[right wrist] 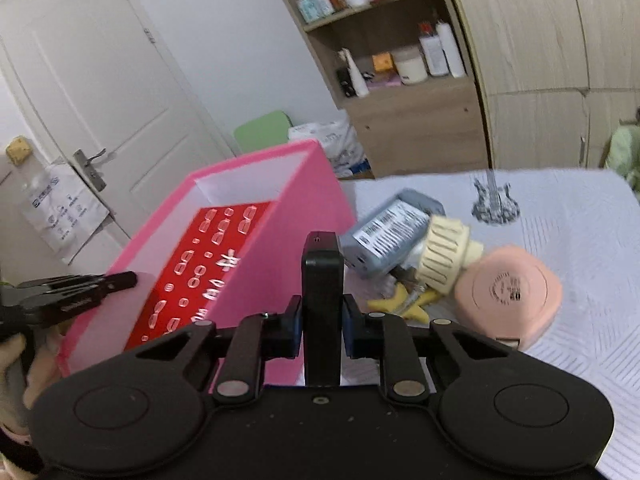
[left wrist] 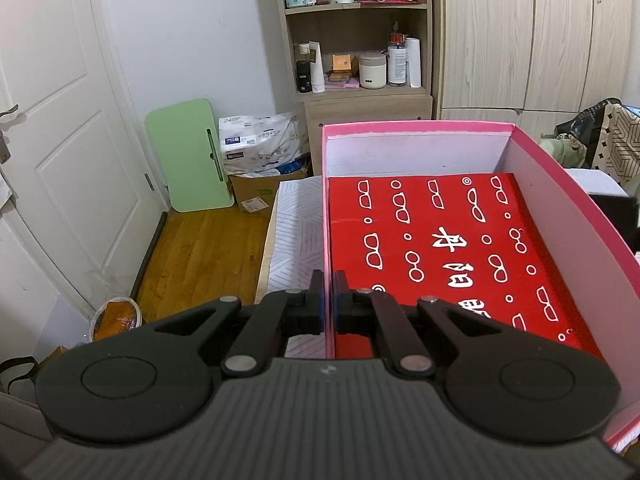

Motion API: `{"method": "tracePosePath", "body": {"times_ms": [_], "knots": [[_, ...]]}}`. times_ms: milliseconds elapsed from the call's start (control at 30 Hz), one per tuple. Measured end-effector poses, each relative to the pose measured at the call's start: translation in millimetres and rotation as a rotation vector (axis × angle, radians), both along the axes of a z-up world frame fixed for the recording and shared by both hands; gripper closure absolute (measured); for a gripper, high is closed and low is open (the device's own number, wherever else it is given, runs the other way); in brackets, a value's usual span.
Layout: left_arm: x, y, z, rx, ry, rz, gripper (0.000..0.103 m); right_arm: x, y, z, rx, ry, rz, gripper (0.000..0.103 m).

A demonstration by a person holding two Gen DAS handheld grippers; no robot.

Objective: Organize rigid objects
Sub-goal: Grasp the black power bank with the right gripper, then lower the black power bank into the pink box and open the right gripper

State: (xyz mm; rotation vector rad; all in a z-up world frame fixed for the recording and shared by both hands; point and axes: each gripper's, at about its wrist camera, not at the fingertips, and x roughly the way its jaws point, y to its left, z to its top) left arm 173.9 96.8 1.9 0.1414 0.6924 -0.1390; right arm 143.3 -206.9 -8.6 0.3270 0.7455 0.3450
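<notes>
A pink open box [left wrist: 560,184] stands on the bed with a red glasses-print case [left wrist: 440,240] lying flat inside. My left gripper [left wrist: 328,296] is shut on the box's left wall, pinching its rim. The box [right wrist: 296,216] and the red case [right wrist: 208,264] also show in the right wrist view, with the left gripper [right wrist: 120,280] at the box's near-left wall. My right gripper [right wrist: 322,316] is shut on a black rectangular device [right wrist: 322,280], held upright above the bed just right of the box.
On the white bedspread [right wrist: 560,240] lie a grey labelled box [right wrist: 392,228], a cream ribbed piece [right wrist: 444,256], a peach rounded case [right wrist: 508,288] and a yellow item [right wrist: 400,300]. A shelf unit [left wrist: 356,40], wardrobe [left wrist: 540,40] and door [left wrist: 60,120] stand behind.
</notes>
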Motion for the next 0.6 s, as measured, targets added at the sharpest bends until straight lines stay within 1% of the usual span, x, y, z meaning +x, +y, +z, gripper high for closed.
{"method": "tracePosePath", "body": {"times_ms": [100, 167, 233, 300, 367, 433, 500, 600], "knots": [[-0.1, 0.9, 0.0, 0.0, 0.0, 0.0, 0.1, -7.4, 4.8, 22.5, -0.046, -0.058, -0.005, 0.08], [-0.1, 1.0, -0.1, -0.001, 0.0, 0.0, 0.1, -11.3, 8.5, 46.1, -0.058, -0.111, 0.008, 0.08], [-0.2, 1.0, -0.1, -0.002, 0.0, 0.0, 0.1, -9.4, 15.6, 68.2, -0.072, -0.158, 0.036, 0.08], [-0.2, 1.2, 0.0, -0.005, 0.001, 0.001, 0.1, -1.6, 28.7, 90.1, -0.064, -0.178, 0.092, 0.08], [-0.6, 1.4, 0.2, -0.005, 0.0, 0.0, 0.1, 12.5, 44.0, 101.0, -0.039, -0.149, 0.159, 0.079], [-0.5, 1.6, 0.2, -0.006, 0.001, 0.0, 0.1, 35.7, 64.4, 102.1, -0.004, -0.067, 0.234, 0.079], [-0.7, 1.6, 0.4, -0.006, 0.0, 0.001, 0.1, 63.0, 86.4, 93.5, 0.009, 0.027, 0.285, 0.079], [-0.3, 2.6, 0.4, -0.008, 0.0, 0.001, 0.1, 102.2, 110.6, 72.2, 0.043, 0.148, 0.313, 0.079]]}}
